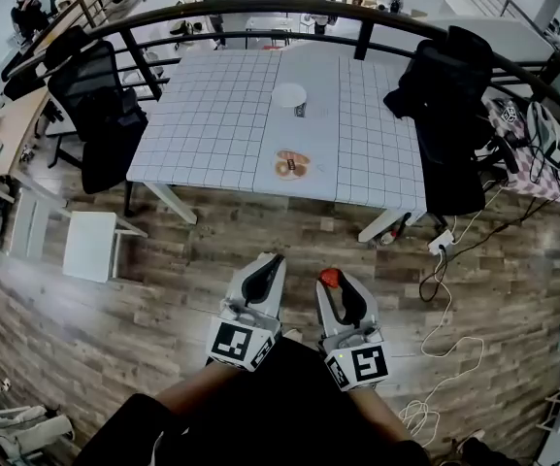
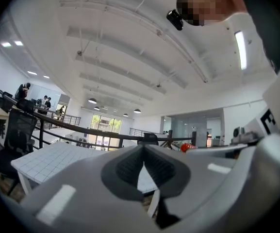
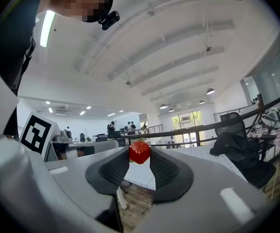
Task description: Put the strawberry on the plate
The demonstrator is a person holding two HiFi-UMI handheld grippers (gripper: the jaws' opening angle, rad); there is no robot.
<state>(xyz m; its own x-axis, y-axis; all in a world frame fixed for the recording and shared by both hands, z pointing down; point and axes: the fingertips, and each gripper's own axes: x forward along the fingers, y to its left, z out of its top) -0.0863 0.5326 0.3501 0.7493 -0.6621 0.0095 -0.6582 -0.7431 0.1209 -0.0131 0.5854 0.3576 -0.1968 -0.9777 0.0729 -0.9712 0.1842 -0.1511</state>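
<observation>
— between the pads of the right gripper (image 1: pixel 334 282), right at their tips, sits the strawberry (image 3: pixel 140 152); the jaws are clamped on its sides and it is held low over the wooden floor (image 1: pixel 163 280), well short of the worktop (image 1: pixel 212 134).
— and the plate (image 1: pixel 276 95)?
— straight ahead and a little to the left of that gripper, well apart from it, mid-width on the worktop and toward its far edge. it looks bare.
— so which arm does it?
— the right one already has the fruit. the left gripper (image 1: pixel 274 260) hangs just beside it, jaws closed tip to tip on nothing.
— the berry's long axis?
— too small and rounded to judge.
— what about room to move?
— the floor up to the near edge is open. a flat orange-printed thing (image 1: pixel 292 164) lies near that near edge, on the line to the plate, so i'd carry over it. a dark chair (image 1: pixel 100 105) stands at the left corner and another (image 1: pixel 449 115) at the right; both are clear of the middle path.
</observation>
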